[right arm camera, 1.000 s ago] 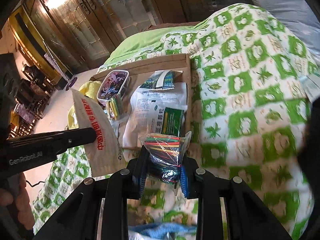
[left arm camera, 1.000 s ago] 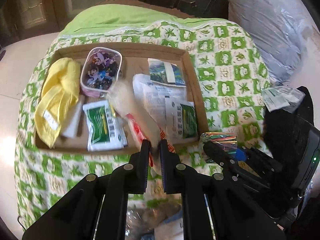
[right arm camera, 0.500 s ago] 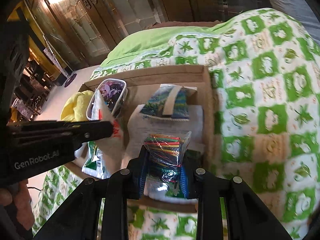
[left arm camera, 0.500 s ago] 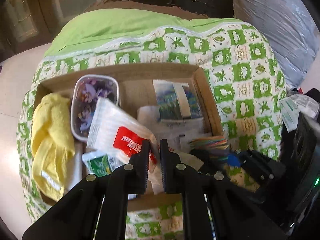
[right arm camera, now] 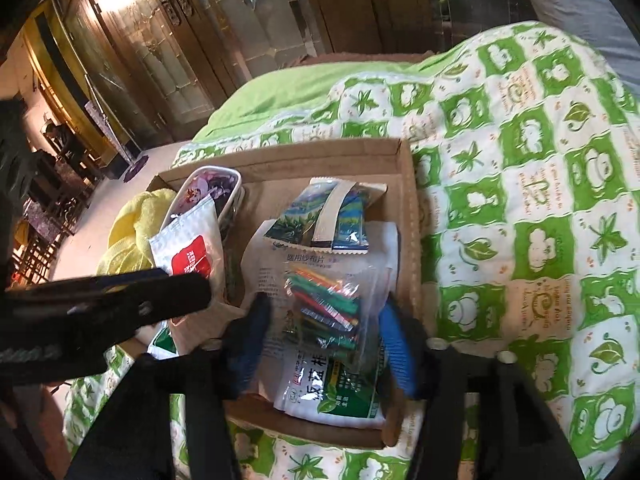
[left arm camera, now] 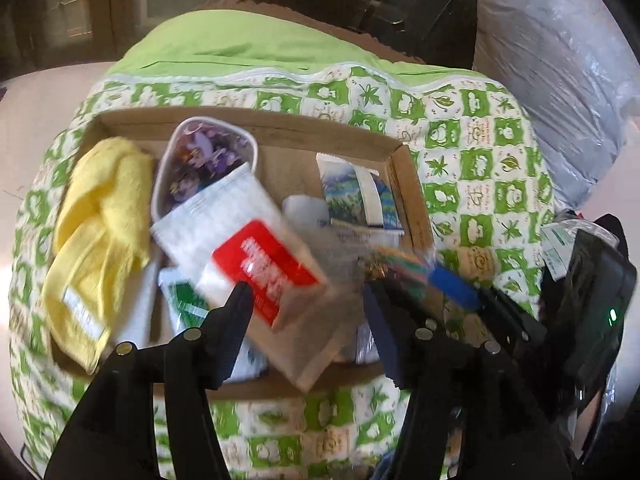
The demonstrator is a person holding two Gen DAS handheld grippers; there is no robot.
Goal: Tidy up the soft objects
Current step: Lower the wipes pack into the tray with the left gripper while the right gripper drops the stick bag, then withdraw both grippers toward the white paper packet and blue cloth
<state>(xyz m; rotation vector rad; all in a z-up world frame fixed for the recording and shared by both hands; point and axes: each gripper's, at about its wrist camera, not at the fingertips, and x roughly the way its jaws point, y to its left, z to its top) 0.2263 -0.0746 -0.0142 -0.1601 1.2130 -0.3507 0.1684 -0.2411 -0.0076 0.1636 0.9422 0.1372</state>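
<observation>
Both grippers hang over the cardboard box [left arm camera: 404,168] on the green quilt [left arm camera: 480,152]. The left gripper [left arm camera: 308,300] is opening, its jaws clear of the blurred red-and-white pouch [left arm camera: 248,240] between them, over the box's middle. The right gripper [right arm camera: 324,312] is opening too, jaws off the bag of coloured sticks [right arm camera: 324,308] over the box's right side.

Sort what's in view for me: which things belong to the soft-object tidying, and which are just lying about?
Job:
- cardboard tray
- white pouch with red label, between the opening left gripper fingers
- bag of coloured sticks, between the opening right gripper fingers
- yellow towel
- patterned pencil case
- tea sachet

Lying about:
- green checked quilt
- grey plastic sack
</observation>
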